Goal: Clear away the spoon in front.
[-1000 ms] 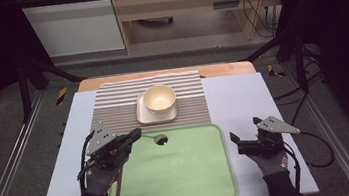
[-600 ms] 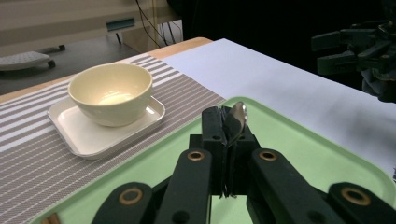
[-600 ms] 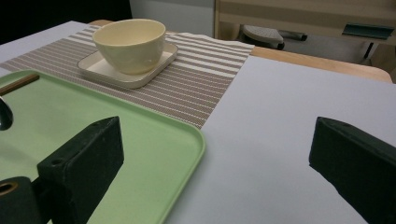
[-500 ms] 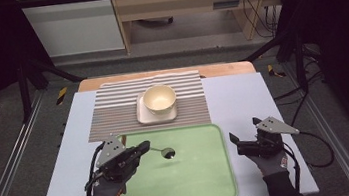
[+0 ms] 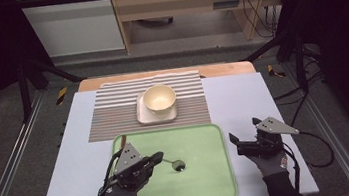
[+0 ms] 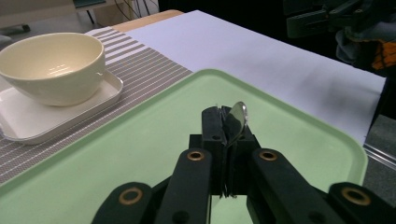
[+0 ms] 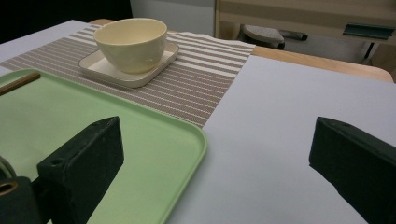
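My left gripper [image 5: 157, 157] hovers low over the green tray [image 5: 208, 184], shut on the handle of a metal spoon [image 5: 177, 165]. The spoon's bowl points toward the tray's middle. In the left gripper view the jaws [image 6: 228, 122] pinch the spoon [image 6: 239, 115], whose bowl sticks up past the tips. To the right of the tray, my right gripper [image 5: 237, 144] rests above the white table, open with nothing between its jaws [image 7: 219, 163]. A cream bowl [image 5: 159, 99] stands on a square white plate [image 5: 143, 116] behind the tray.
The plate lies on a striped placemat [image 5: 114, 115] at the back of the white tabletop [image 5: 243, 99]. A brown stick [image 5: 123, 137] lies at the tray's far left corner. Dark stands and cables flank the table.
The left gripper has carried the spoon from the tray's far left corner toward the person and slightly right, sinking closer to the tray. The right gripper has stayed put.
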Action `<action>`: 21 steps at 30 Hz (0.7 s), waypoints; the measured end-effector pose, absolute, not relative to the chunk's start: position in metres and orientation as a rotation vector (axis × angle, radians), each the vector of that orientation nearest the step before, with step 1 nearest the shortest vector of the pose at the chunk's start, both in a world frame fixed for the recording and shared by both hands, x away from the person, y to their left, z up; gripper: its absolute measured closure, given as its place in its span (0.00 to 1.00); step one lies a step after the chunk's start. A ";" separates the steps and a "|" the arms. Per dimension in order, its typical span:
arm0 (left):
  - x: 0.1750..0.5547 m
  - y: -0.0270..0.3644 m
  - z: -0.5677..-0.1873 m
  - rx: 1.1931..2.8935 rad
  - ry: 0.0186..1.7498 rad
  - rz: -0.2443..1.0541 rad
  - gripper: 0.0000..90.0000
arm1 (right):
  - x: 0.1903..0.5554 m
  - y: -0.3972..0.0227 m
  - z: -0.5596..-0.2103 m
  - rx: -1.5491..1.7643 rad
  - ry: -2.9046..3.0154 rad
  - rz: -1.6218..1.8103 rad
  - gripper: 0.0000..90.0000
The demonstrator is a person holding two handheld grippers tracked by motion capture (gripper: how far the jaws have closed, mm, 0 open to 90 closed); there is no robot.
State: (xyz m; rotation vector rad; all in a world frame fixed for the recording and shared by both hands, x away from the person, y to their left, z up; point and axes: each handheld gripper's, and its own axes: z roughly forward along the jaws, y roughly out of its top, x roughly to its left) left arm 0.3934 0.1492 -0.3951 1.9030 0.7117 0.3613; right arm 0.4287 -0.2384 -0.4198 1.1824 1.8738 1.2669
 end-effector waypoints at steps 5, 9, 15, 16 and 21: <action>0.393 0.149 -0.396 1.898 0.713 0.327 0.98 | 0.429 -0.238 -0.420 1.184 1.872 1.270 0.04; 0.393 0.145 -0.399 1.917 0.708 0.318 0.98 | 0.429 -0.238 -0.420 1.182 1.874 1.266 0.04; 0.395 0.145 -0.402 1.915 0.716 0.326 0.96 | 0.429 -0.239 -0.420 1.183 1.869 1.270 0.04; 0.395 0.145 -0.403 1.919 0.718 0.336 0.95 | 0.429 -0.239 -0.420 1.184 1.870 1.271 0.04; 0.400 0.144 -0.413 1.944 0.735 0.395 0.88 | 0.429 -0.239 -0.420 1.185 1.873 1.271 0.04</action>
